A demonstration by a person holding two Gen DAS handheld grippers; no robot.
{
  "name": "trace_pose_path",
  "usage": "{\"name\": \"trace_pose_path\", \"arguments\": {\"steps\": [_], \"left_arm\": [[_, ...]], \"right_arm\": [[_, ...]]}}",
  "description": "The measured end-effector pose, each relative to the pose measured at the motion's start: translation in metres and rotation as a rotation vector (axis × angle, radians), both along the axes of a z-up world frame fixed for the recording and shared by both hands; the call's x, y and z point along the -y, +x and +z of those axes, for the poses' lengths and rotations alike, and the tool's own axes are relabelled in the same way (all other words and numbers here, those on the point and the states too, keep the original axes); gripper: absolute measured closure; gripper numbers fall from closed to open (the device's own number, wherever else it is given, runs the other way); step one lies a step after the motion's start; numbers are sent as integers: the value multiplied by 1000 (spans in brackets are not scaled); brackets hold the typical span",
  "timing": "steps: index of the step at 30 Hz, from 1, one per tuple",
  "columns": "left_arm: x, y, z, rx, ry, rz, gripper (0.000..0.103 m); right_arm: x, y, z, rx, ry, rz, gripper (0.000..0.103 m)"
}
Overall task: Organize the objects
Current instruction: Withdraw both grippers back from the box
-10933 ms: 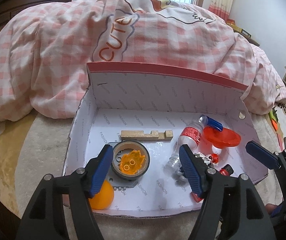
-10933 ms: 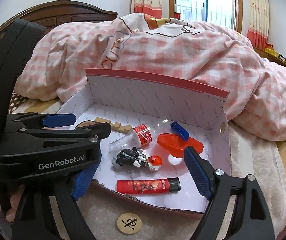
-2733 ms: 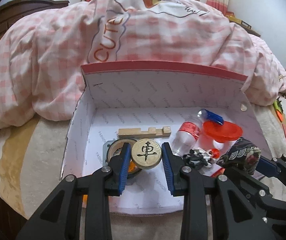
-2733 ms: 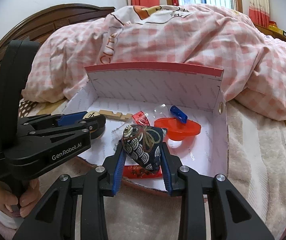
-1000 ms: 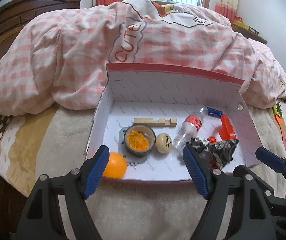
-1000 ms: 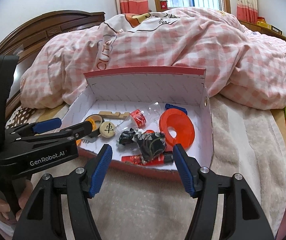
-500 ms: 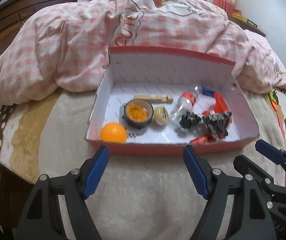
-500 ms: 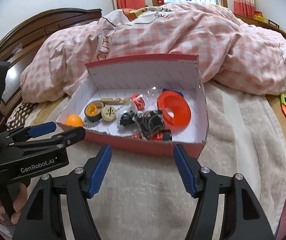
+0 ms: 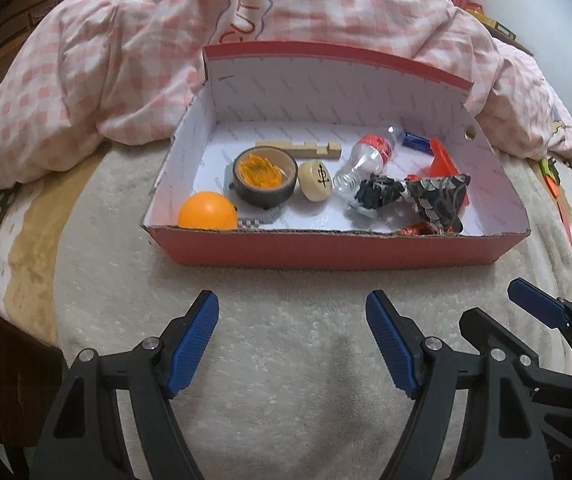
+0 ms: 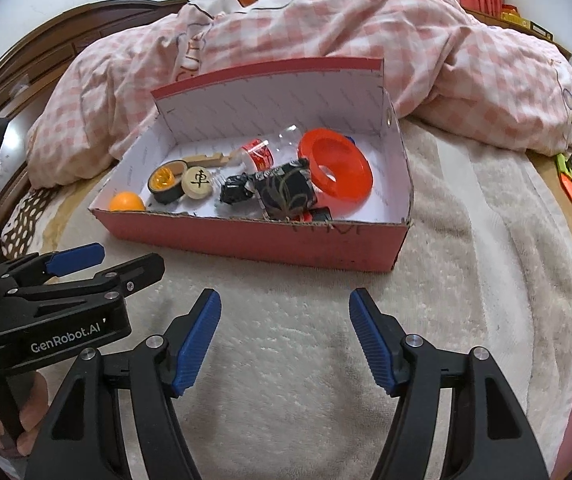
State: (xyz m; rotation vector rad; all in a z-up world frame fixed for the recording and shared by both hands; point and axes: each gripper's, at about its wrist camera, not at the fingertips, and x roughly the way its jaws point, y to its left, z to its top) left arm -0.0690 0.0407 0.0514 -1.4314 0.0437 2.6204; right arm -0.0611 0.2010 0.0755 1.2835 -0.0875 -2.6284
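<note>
1. I see a red cardboard box [image 9: 338, 250] with a white lining, sitting on a pale fleecy blanket [image 9: 286, 344] on a bed, with a pink checked duvet [image 9: 85, 60] heaped behind it

2. My left gripper [image 9: 292, 336] hangs over bare blanket in front of the box; its jaws are spread wide and hold nothing

3. My right gripper [image 10: 283, 332] is also short of the box, over the blanket; its jaws are opening and nothing is between them

4. The things being tidied all lie inside the box: an orange ball [image 9: 207, 212] in the near left corner, a dark tape roll [image 9: 265, 179] with something orange inside it, a round wooden chess piece [image 9: 316, 181] just beside the roll, and a notched wooden strip [image 9: 300, 149] behind them

5. Further right lie a clear plastic bottle [image 9: 364, 162] with a red label, a small black toy figure [image 9: 378, 194], a dark patterned pouch [image 9: 438, 200] and an orange funnel-like ring [image 10: 336, 170]

6. I judge the sorting nearly or fully done, since I see nothing loose on the blanket near the box

7. Risks as I see them: the chess piece stands tilted on edge against the roll and could roll off if the box is nudged; the pouch rests on other items near the front wall and could tip out; the soft bed lets the box rock if a gripper presses nearby
</note>
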Motion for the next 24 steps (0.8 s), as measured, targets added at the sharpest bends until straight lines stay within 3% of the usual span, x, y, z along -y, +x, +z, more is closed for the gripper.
{"name": "trace_pose_path", "arguments": {"steps": [24], "left_arm": [[-2,-4,-14,37,-8,15,26]], "right_arm": [[-2,-5,-11,29,-2,-10,35]]}}
